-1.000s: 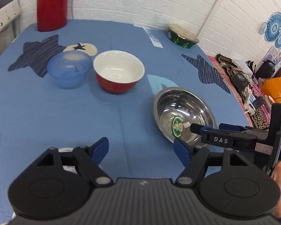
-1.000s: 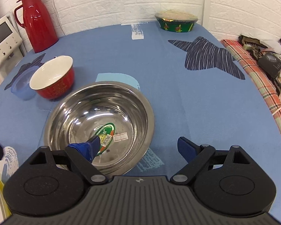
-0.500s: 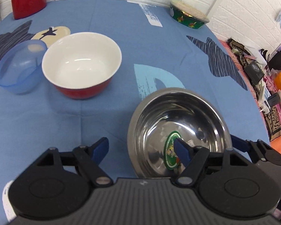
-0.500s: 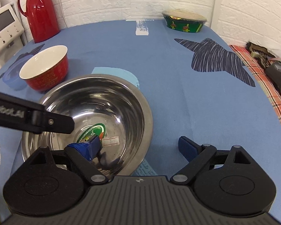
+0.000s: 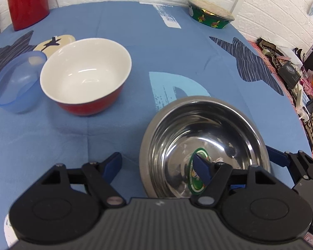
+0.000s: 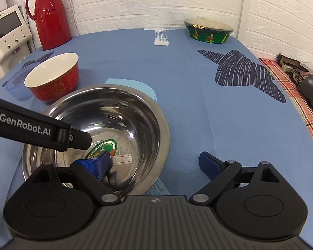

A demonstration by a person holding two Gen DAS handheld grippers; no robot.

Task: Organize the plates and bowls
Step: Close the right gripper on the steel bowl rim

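A steel bowl (image 5: 206,133) (image 6: 119,112) with a green sticker inside stands on the blue tablecloth. My left gripper (image 5: 156,166) is open and straddles the bowl's left rim, right finger inside, left finger outside. My right gripper (image 6: 154,163) is open too and straddles the opposite rim, its left finger inside. The left gripper's black finger (image 6: 41,129) reaches over the bowl in the right wrist view. A red bowl (image 5: 85,75) (image 6: 54,79) with a white inside sits to the left. A translucent blue bowl (image 5: 16,85) touches it.
A red thermos (image 6: 50,18) and a white appliance (image 6: 8,33) stand at the back left. A green lidded bowl (image 6: 208,31) sits at the back right. Clutter (image 5: 292,73) lies beyond the table's right edge. A white plate edge (image 5: 8,229) shows at lower left.
My left gripper has moved forward and right until its right finger entered the steel bowl. The right gripper has kept straddling the rim while its view shifted slightly.
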